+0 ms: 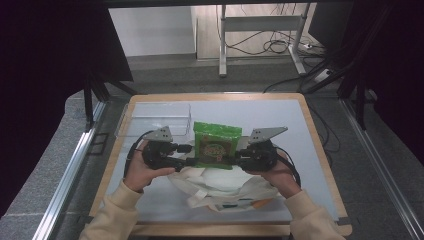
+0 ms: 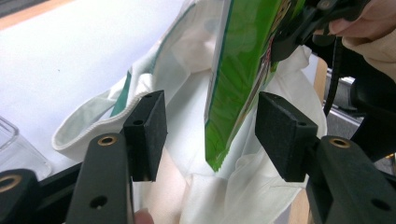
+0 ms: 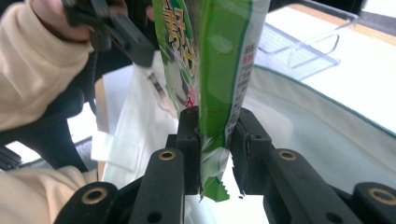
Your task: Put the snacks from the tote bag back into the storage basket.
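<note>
- My right gripper (image 3: 215, 135) has its fingers (image 3: 189, 140) clamped tight on the lower corner of the green snack packet (image 3: 210, 60). That one pinch carries the packet upright, so it hangs edge-down and can slide into the bag below.
- My left gripper (image 2: 210, 135) stands well open. Its fingers (image 2: 147, 133) sit either side of the packet's bottom edge (image 2: 233, 93) without pressing it. I judge this as a let-go or a loose guide, leaving the load to the right side.
- In the high view the left gripper (image 1: 186, 155) comes in at the packet's 9 o'clock and the right gripper (image 1: 238, 156) at its 3 o'clock. The packet (image 1: 216, 145) is flanked evenly and kept from swinging.
- Directly under the packet, at its 6 o'clock, lies the white cloth bag (image 1: 220, 187) on the counter (image 1: 300, 150). Its mouth is spread towards the packet. That is why I hold the packet just over the opening (image 2: 187, 84), where its lower edge can drop inside.
- My hands (image 1: 145, 172) rest low beside the bag, keeping both grippers level with its mouth.
- Farther off, at the packet's 10 o'clock, a clear plastic bin (image 1: 155, 120) sits apart from this work, untouched.
- Beyond the counter's far edge, at 12 o'clock, cables (image 1: 265, 45) trail over the floor around a frame's legs.
</note>
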`<state>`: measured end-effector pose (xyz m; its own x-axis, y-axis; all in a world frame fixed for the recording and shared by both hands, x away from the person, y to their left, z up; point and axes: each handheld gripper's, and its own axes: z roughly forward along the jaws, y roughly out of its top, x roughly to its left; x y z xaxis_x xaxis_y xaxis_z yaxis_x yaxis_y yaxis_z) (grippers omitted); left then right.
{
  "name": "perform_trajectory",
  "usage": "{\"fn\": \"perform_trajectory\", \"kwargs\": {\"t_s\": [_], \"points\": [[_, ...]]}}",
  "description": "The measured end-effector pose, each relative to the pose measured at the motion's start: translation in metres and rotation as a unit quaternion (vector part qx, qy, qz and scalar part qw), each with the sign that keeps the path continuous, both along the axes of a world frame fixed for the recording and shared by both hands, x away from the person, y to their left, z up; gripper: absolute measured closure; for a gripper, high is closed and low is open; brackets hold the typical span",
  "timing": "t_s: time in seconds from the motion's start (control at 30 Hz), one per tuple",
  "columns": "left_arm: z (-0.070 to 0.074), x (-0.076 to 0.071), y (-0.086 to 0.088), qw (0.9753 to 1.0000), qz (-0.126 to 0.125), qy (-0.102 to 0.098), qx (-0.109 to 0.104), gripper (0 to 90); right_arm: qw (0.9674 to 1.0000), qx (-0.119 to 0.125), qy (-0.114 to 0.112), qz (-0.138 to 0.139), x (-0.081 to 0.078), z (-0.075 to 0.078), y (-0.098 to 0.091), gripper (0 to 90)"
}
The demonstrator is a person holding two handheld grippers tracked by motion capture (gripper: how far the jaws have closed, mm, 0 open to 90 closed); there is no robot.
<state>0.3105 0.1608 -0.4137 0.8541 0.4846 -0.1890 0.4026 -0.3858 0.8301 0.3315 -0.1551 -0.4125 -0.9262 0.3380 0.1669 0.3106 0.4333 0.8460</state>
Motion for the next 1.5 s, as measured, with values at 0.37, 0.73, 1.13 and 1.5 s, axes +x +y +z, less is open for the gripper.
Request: {"fn": "perform_trajectory", "kwargs": {"t_s": [0.37, 0.73, 1.13, 1.5], "points": [[0.016, 0.000, 0.008, 1.0000, -0.002, -0.008, 0.005, 39.3, 0.9982, -0.059, -0.008, -0.006, 0.001, -0.002, -0.008, 73.6], [0.022, 0.002, 0.008, 0.9998, -0.014, -0.009, 0.012, 38.8, 0.9960, -0.089, -0.008, -0.006, 0.002, -0.007, -0.009, 73.6], [0.030, 0.008, 0.004, 0.9993, -0.016, -0.014, 0.030, 38.0, 0.9914, -0.130, -0.013, 0.006, 0.004, -0.011, -0.001, 73.5], [0.040, 0.018, -0.010, 0.9969, -0.057, -0.005, 0.054, 38.2, 0.9841, -0.171, -0.033, 0.035, 0.001, -0.007, 0.012, 73.6]]}}
